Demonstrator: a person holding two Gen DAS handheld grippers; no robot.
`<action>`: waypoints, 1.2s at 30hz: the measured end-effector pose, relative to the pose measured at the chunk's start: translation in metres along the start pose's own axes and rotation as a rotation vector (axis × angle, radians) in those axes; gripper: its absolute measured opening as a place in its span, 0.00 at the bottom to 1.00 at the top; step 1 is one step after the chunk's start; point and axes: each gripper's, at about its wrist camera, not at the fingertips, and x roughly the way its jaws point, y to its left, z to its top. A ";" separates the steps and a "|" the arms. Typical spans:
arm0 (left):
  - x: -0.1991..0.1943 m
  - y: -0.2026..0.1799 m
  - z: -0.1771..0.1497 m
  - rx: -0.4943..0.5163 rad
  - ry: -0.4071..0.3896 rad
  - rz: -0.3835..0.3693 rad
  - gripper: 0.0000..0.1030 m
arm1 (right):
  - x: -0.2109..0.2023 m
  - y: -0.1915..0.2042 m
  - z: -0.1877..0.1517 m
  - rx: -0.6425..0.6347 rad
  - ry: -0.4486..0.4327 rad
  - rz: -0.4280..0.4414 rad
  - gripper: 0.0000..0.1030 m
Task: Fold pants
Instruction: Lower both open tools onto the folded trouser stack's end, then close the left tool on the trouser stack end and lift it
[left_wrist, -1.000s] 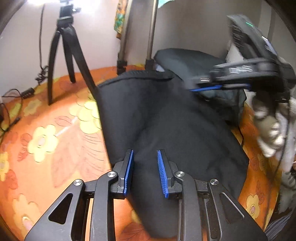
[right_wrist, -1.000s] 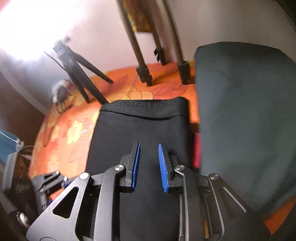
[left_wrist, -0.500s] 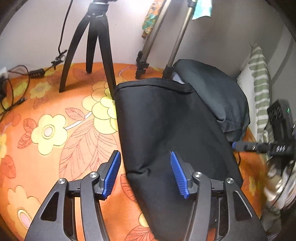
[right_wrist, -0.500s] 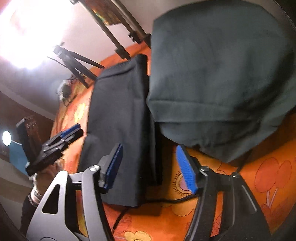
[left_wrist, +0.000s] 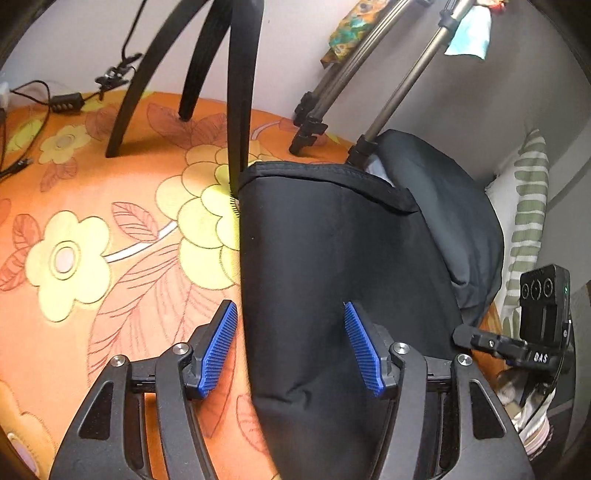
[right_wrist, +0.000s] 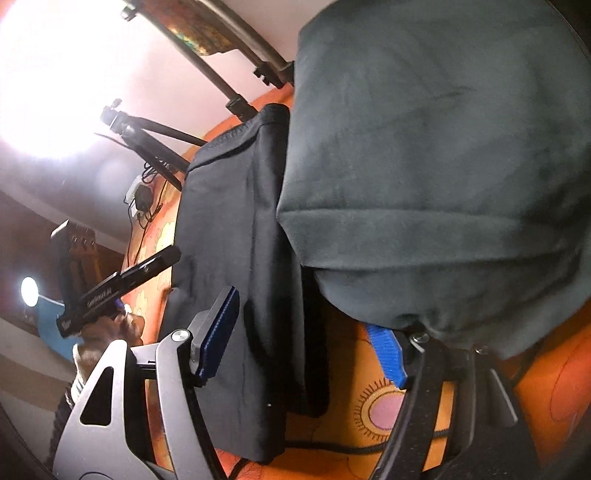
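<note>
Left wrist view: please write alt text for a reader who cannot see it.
The left hand-held gripper, jaws opening and gripping nothing, hovers over the left edge of folded black pants on an orange floral sheet. Tripod legs stand behind; a dark grey garment lies right.

Lighting: warm, even in left wrist view; blown-out glare upper left in right wrist view. Fisheye bending, dark vignetted corners. Slight blur at edges

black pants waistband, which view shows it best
Left wrist view: the black pants lie centred, the waistband fully visible across the top. The right wrist view shows them tilted at the side, the waistband small beside the grey garment.
</note>
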 end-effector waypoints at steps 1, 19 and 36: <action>0.001 0.000 0.000 0.001 -0.005 -0.002 0.58 | 0.000 0.000 -0.001 -0.003 -0.005 0.006 0.70; 0.011 0.002 0.007 -0.041 -0.080 -0.076 0.59 | 0.016 0.017 -0.014 -0.060 -0.024 0.093 0.60; -0.010 -0.029 0.006 0.104 -0.163 0.004 0.11 | 0.017 0.052 -0.020 -0.135 -0.066 0.016 0.17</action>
